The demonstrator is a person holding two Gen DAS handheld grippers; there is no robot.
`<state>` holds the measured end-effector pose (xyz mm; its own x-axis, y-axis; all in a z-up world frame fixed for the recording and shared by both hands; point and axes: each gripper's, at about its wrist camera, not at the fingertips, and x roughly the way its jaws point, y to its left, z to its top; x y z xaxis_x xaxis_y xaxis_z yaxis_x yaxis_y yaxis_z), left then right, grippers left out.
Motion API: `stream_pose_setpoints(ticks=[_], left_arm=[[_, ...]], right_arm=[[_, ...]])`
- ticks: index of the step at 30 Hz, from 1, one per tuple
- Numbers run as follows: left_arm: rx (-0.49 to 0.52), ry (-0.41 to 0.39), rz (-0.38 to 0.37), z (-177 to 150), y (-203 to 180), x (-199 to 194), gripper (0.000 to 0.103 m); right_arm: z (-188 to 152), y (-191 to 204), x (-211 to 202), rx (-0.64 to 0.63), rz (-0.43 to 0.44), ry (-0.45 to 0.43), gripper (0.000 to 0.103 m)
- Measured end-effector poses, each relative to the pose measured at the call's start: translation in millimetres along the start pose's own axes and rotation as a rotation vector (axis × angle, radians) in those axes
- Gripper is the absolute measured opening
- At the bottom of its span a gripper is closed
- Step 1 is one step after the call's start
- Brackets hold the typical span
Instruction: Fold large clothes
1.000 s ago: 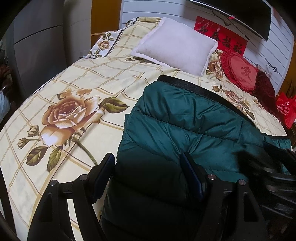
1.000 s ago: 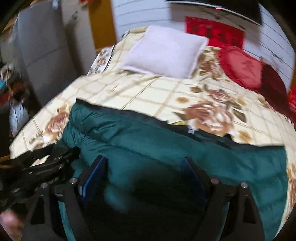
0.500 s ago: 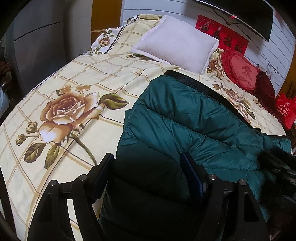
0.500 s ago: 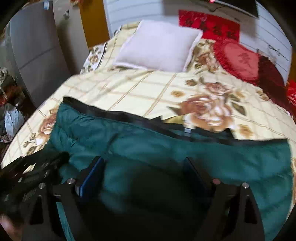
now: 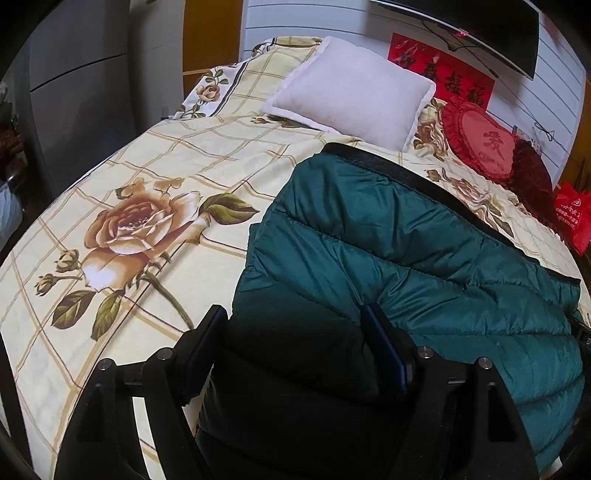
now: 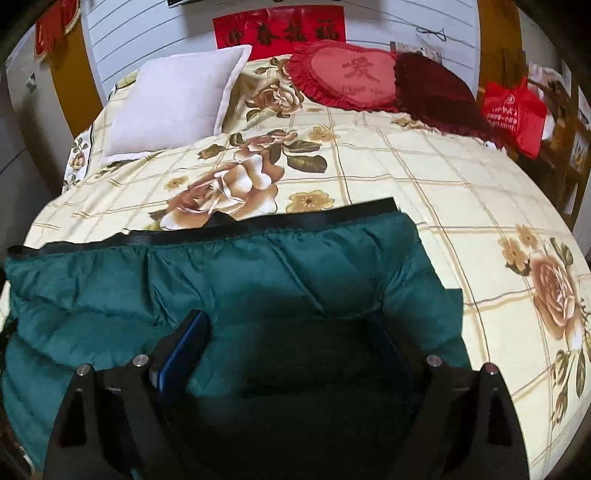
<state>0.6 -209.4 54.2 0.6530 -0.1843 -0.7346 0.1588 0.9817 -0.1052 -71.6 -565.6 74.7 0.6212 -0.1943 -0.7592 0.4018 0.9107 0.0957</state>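
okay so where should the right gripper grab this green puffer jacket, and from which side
Likely the green puffer jacket's far right corner at the black hem band, approached from the bare bedspread on the right: that edge lies free and thin, while the puffy middle would slip from the right gripper's opening jaws.

Bed (image 6: 424,177), cream sheet with tan grid and brown rose print, fills the area ahead of both grippers. White square pillow (image 5: 351,90) at the head, ahead; red heart cushion (image 6: 351,74) and dark red cushion (image 6: 436,92) beside it. White slatted wall (image 6: 147,26) behind, bearing a red banner (image 6: 280,29) with dark characters. Grey cabinet (image 5: 81,92) far left. Red bag (image 6: 513,110) far right.
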Motion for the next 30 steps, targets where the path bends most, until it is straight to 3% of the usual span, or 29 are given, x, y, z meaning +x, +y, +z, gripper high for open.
stream_pose_setpoints(ticks=[3,9,13,21,30], left_arm=[[-0.004,0.007,-0.004,0,0,0,0.082],[0.013,0.005,0.012,2,-4,-13,0.082],[0.02,-0.008,0.004,1,-5,-27,0.082],[0.093,-0.019,-0.042,-17,-13,-60,0.082],[0.133,-0.023,-0.056,-32,-11,-86,0.082]], right_arm=[[0,0,-7,0.002,0.003,0.003,0.092],[-28,-4,-72,0.007,0.07,-0.1,0.092],[-55,-12,-97,-0.008,0.086,-0.069,0.092],[-89,-38,-107,0.046,0.081,-0.011,0.092],[-90,-49,-106,0.067,0.085,0.018,0.096]])
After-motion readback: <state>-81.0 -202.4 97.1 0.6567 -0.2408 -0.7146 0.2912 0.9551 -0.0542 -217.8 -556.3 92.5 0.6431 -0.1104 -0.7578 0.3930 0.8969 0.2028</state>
